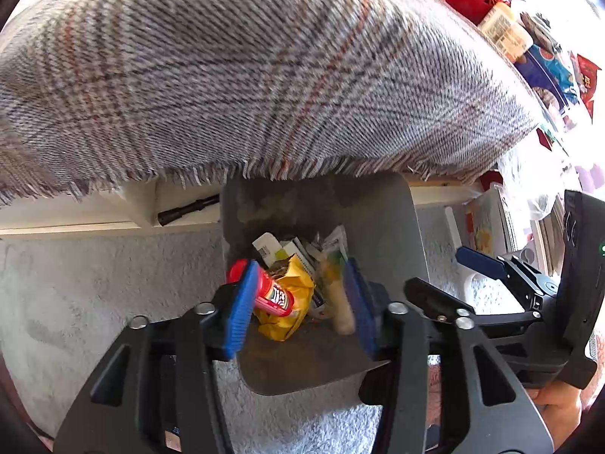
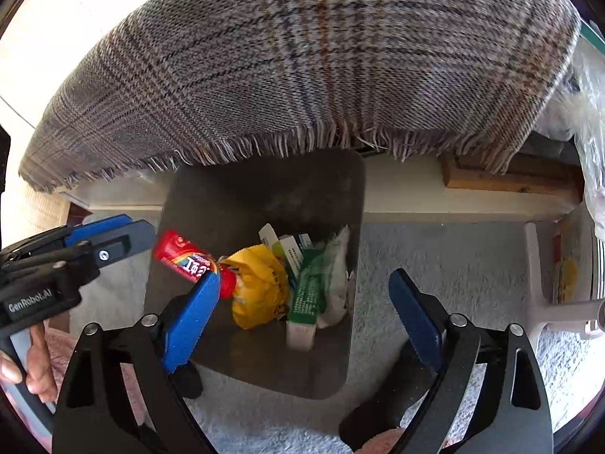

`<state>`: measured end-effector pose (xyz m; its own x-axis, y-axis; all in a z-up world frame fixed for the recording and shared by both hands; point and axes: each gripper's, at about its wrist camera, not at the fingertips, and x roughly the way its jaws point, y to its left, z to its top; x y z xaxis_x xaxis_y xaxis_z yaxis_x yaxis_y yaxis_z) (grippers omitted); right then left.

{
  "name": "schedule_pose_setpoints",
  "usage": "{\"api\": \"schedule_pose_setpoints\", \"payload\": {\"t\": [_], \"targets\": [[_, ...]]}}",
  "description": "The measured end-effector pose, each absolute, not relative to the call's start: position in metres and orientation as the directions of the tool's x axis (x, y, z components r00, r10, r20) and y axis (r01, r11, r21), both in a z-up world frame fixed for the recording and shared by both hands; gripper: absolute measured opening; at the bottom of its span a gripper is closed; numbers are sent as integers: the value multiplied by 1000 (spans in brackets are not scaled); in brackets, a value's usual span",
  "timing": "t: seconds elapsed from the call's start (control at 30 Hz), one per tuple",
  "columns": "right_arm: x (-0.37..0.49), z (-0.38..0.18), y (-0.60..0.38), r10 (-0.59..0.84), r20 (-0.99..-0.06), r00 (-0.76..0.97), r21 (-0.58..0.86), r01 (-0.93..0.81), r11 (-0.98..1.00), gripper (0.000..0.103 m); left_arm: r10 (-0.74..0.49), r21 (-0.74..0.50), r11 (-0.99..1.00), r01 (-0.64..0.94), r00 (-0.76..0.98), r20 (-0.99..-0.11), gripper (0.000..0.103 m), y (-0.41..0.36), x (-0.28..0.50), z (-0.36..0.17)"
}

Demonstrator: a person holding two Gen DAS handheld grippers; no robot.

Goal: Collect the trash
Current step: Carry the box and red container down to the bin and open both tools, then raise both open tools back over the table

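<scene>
We saw a woven wool-like cloth (image 1: pixel 245 75), rough, plaid, with a frayed fringe. Under it stood a bin (image 2: pixel 332 196) of dull grey, matt and scuffed, plastic or metal we could not tell. Inside lay a glossy yellow foil wrapper (image 2: pixel 257 287), a shiny red plastic tube (image 2: pixel 185 259), and green printed cardboard (image 2: pixel 306 295). The carpet (image 1: pixel 94 283) was pale and fuzzy. The gripper pads (image 2: pixel 191 325) looked ribbed blue rubber on matt black plastic frames.
</scene>
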<state>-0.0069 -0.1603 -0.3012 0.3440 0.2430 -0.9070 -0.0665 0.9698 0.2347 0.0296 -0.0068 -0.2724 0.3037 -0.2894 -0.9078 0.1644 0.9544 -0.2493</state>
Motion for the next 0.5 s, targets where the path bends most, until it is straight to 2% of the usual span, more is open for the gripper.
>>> {"api": "schedule_pose_setpoints", "payload": {"t": [0.03,0.23,0.5], "targets": [[-7,-300,-163,236,-907,348,228,-63,972,99,-288,-249,955,158,310,-906,59,-5,29,-271],[-18,-296,-179,215,-906,365,208,-58,976,99,-256,-219,965,142,355,-899,76,8,17,-257],[-34,-278,-187,170,-895,412,163,-52,985,99,-250,-211,968,139,394,-884,89,19,-1,-243]]}}
